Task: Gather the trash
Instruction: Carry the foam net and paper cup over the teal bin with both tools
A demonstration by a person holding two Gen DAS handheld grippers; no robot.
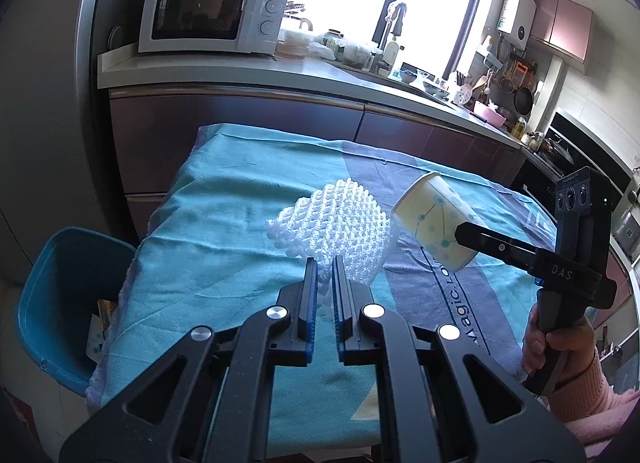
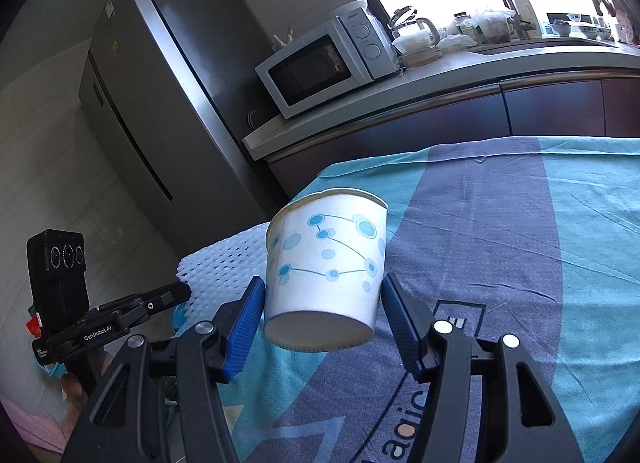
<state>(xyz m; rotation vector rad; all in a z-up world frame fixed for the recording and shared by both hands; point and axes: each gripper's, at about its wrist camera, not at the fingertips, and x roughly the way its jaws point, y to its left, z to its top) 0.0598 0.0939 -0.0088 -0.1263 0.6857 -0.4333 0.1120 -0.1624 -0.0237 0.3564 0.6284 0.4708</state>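
A white foam net sleeve is pinched at its near edge between the fingers of my left gripper, which is shut on it above the teal cloth. It also shows in the right wrist view. My right gripper is shut on a white paper cup with blue dots and holds it tilted in the air, base toward the camera. The cup and right gripper show at the right of the left wrist view.
The table is covered by a teal and purple cloth. A blue bin stands at the table's left edge. Behind are a kitchen counter with a microwave, and a fridge.
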